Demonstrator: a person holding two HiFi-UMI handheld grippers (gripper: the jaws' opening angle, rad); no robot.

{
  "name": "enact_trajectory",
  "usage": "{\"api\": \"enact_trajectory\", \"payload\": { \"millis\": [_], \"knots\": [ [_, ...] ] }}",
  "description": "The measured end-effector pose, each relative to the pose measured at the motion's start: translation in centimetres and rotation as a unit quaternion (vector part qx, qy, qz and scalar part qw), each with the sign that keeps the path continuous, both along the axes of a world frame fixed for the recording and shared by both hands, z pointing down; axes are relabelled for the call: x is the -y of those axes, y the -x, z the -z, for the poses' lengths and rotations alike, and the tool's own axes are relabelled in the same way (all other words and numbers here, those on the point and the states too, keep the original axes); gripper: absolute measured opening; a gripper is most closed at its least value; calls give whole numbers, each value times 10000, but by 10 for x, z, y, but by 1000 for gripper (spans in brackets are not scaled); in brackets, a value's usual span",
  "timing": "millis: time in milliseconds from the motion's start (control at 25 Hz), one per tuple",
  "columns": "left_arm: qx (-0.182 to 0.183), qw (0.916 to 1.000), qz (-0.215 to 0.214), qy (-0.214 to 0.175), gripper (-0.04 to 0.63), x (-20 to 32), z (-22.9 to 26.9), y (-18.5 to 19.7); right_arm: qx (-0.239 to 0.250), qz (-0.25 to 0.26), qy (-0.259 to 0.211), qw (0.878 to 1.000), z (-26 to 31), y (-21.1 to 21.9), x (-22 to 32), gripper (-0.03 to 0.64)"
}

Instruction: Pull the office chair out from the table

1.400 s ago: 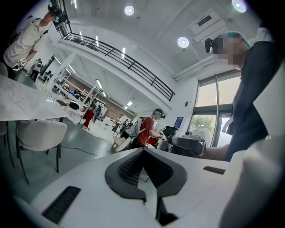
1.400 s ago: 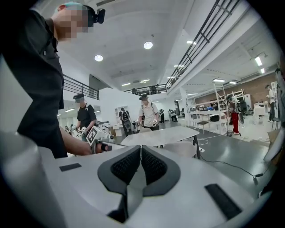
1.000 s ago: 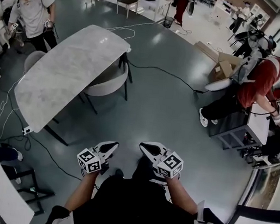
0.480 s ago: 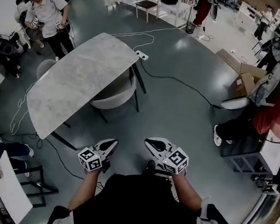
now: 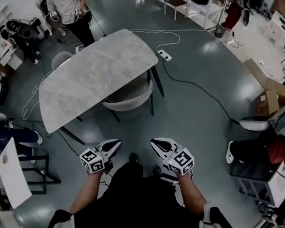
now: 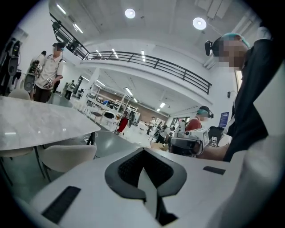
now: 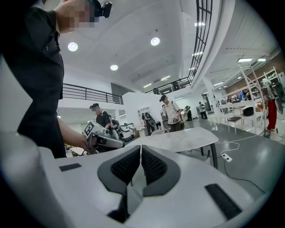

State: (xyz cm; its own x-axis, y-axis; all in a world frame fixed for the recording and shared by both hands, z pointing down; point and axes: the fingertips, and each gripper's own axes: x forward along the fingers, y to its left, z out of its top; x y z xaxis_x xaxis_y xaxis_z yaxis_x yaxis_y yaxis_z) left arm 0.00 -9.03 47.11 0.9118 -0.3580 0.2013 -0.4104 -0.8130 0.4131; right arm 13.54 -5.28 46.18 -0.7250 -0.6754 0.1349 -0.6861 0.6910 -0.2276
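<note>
A light grey office chair [image 5: 128, 100] is tucked under the near right side of the long marble-topped table [image 5: 96, 76]; only its curved back and dark legs show. Both grippers are held in front of my body, well short of the chair. My left gripper [image 5: 115, 143] is shut and holds nothing. My right gripper [image 5: 155, 141] is shut and holds nothing too. In the left gripper view the chair [image 6: 67, 156] shows below the table [image 6: 40, 122], beyond the closed jaws of the left gripper [image 6: 143, 153]. The right gripper view has the table [image 7: 178, 136] past the right gripper [image 7: 140, 149].
A second chair [image 5: 62, 58] stands at the table's far side. A white cable and power strip [image 5: 164, 54] lie on the floor by the table's far end. A person [image 5: 67, 8] stands beyond the table, a cardboard box [image 5: 269, 95] sits at right, a white board [image 5: 11, 173] at left.
The table and chair have come closer and shifted toward the middle of the head view as I moved toward them. Both grippers stay shut, held in front of me.
</note>
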Motion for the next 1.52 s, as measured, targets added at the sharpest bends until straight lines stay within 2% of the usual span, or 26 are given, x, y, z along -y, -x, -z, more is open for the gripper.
{"api": "enact_trajectory", "payload": {
  "millis": [160,520,720,840,1000,1200,1360,1520],
  "knots": [
    [-398,9990,88,-166,11,34,16,-4,-105,175,53,9998,-6,1,31,21],
    [-522,9983,103,-253,11,160,10,24,-513,156,24,9986,13,23,150,21],
    [-179,9982,-2,-572,11,219,17,39,-825,334,-120,9960,20,47,208,21],
    [120,9973,-61,-717,11,248,12,50,-947,595,-33,9937,15,66,236,21],
    [160,9981,-168,-574,11,282,1,56,-868,792,377,9924,-1,82,278,21],
    [373,9968,-553,-445,12,303,-19,51,-1202,1024,546,9860,-26,99,319,23],
    [792,9929,-775,-443,12,308,-41,39,-1490,1332,497,9786,-36,109,334,23],
    [1431,9820,-1070,-604,12,310,-75,29,-1789,1758,471,9669,-61,115,340,25]
  ]
}}
